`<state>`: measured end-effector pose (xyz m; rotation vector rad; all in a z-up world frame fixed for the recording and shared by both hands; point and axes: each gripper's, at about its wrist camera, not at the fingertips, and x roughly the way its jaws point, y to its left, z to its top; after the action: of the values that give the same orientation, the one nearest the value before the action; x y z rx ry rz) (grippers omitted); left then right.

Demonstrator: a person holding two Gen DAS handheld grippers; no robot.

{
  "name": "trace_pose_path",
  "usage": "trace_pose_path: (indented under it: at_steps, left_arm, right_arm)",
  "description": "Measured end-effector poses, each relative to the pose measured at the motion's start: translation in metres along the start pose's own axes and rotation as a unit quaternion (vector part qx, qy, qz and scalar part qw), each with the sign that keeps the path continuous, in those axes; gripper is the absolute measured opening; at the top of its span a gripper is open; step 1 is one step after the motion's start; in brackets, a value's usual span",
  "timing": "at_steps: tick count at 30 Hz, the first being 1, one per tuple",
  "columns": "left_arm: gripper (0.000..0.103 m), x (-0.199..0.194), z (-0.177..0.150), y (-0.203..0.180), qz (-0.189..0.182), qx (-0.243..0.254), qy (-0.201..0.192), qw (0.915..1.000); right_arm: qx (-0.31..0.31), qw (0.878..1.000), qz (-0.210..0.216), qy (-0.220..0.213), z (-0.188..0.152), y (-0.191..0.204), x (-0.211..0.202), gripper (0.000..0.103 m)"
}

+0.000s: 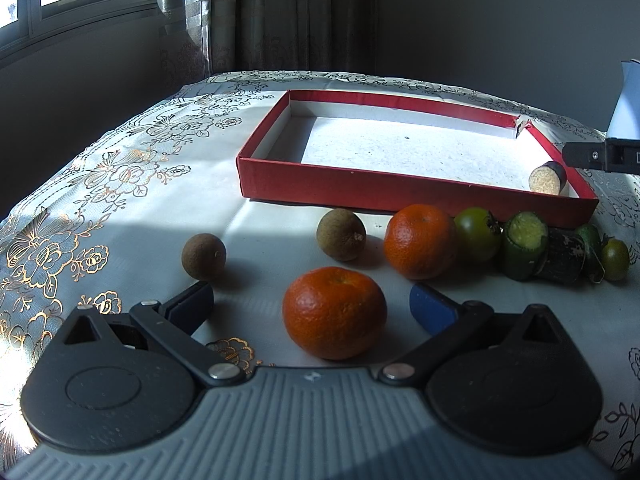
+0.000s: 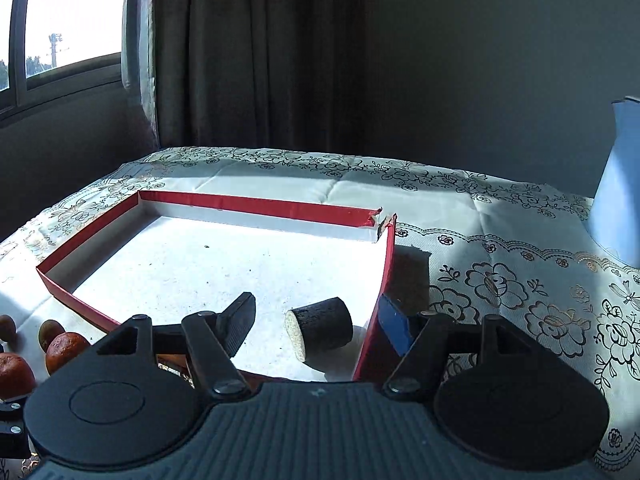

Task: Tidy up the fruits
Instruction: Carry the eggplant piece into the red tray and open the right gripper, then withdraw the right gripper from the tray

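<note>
The left hand-held gripper (image 1: 312,304) stands spread, its blue pads on either side of the near tangerine (image 1: 334,313) without touching it; the fruit rests on the bench (image 1: 120,208) between them. Just beyond lie two brown longans (image 1: 203,256) (one left, one centre), a second tangerine (image 1: 419,241), and to its right a tight row of green tomatoes (image 1: 477,233) and cut sugarcane pieces (image 1: 525,245). Farther back sits the red box (image 1: 400,194), open-topped.

The right hand-held gripper (image 2: 320,322) is also spread: its left finger is over the box floor, its right finger outside the red side wall (image 2: 374,336). The dark sugarcane stub (image 2: 318,330) lies on its side in the near right corner of the box, between the fingers, touched by neither.
</note>
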<state>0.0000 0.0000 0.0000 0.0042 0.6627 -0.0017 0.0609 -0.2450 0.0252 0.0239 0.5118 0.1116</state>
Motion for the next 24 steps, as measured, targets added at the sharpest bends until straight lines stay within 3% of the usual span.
trace_pose_path:
  at_steps: [7,9,15,18,24]
  left_arm:
    - [0.103,0.000,0.000,0.000,0.000,0.000,0.000,1.0000]
    - [0.103,0.000,0.000,0.000,0.000,0.000,0.000,1.0000]
    - [0.103,0.000,0.000,0.000,0.000,0.000,0.000,1.0000]
    - [0.103,0.000,0.000,0.000,0.000,0.000,0.000,1.0000]
    - [0.103,-0.001,0.000,0.002,-0.004,-0.003,-0.004,1.0000]
  right_arm:
    - [0.008,0.999,0.032,0.001,-0.045,-0.011,-0.065,0.086]
    - [0.004,1.000,0.024,0.009,-0.060,-0.009,-0.073,0.089]
    - [-0.002,0.998,-0.038,0.060,-0.079,-0.004,-0.064,0.091]
    - [0.001,0.995,-0.051,0.086,-0.080,-0.006,-0.055,0.103]
    - [0.019,0.995,-0.041,0.092,-0.081,-0.010,-0.054,0.103]
